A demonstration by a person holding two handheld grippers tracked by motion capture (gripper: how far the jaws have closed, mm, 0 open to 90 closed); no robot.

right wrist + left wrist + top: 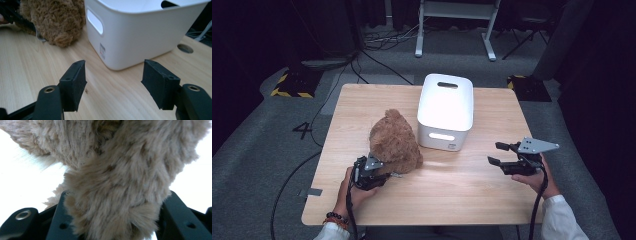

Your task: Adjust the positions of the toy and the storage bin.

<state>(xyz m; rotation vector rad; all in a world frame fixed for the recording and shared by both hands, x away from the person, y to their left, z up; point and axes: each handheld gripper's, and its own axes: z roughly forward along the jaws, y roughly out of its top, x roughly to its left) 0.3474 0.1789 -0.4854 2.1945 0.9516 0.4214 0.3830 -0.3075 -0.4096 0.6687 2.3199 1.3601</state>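
1. Left gripper [388, 174], at 7 o'clock on the pale wooden table [452, 200], is clamped on a limb of the brown shaggy plush bear [394, 142]; fur bulges between its jaws in the left gripper view.
2. Right gripper [495, 153], at 4 o'clock, has its jaws spread and empty.
3. Bear sits at centre-left, just beside the white plastic handled bin [446, 110], which is at its 2 o'clock.
4. Judgement: light, soft, squashy. Pinch deep on a limb; fur alone may slip.

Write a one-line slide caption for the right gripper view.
Open right gripper held above the wooden table, facing a white bin with a brown plush toy beside it.
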